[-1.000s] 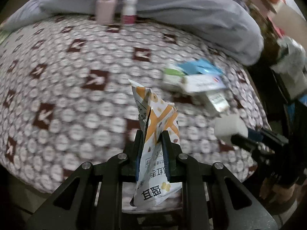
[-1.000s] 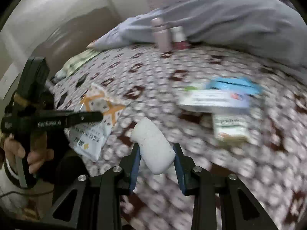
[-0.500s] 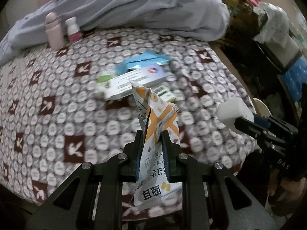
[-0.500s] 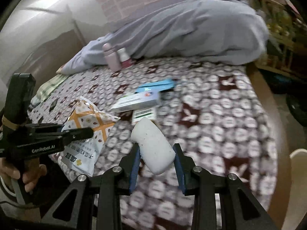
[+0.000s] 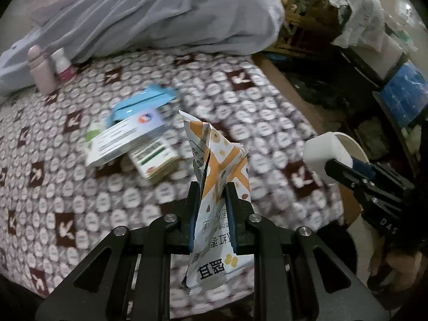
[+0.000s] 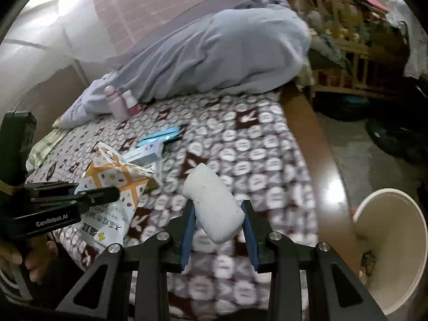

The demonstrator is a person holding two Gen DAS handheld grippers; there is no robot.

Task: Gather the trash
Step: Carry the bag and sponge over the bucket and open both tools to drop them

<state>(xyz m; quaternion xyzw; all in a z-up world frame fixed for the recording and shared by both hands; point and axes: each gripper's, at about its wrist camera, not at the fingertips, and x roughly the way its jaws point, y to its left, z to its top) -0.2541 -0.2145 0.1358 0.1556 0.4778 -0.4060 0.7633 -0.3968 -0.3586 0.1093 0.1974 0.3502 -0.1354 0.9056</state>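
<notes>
My left gripper [image 5: 211, 200] is shut on an orange-and-white snack bag [image 5: 219, 176], held upright above the patterned bed. It also shows in the right wrist view [image 6: 115, 184] at the left. My right gripper [image 6: 218, 219] is shut on a white foam block [image 6: 214, 203], seen in the left wrist view [image 5: 326, 149] at the right. A cream waste bin [image 6: 393, 246] stands on the floor beside the bed, at the lower right. Several medicine boxes [image 5: 128, 136] and a blue packet [image 5: 144, 101] lie on the bedspread.
A grey duvet [image 6: 219, 53] is heaped at the head of the bed. A pink bottle [image 5: 40, 69] and a small white bottle [image 5: 62, 65] stand next to it. A wooden bed rail [image 6: 313, 144] edges the mattress. Cluttered shelves [image 5: 374, 40] stand beyond.
Both grippers have swung to the right along the bed with their loads still held. The bed's right edge, the floor and the waste bin have come into view.
</notes>
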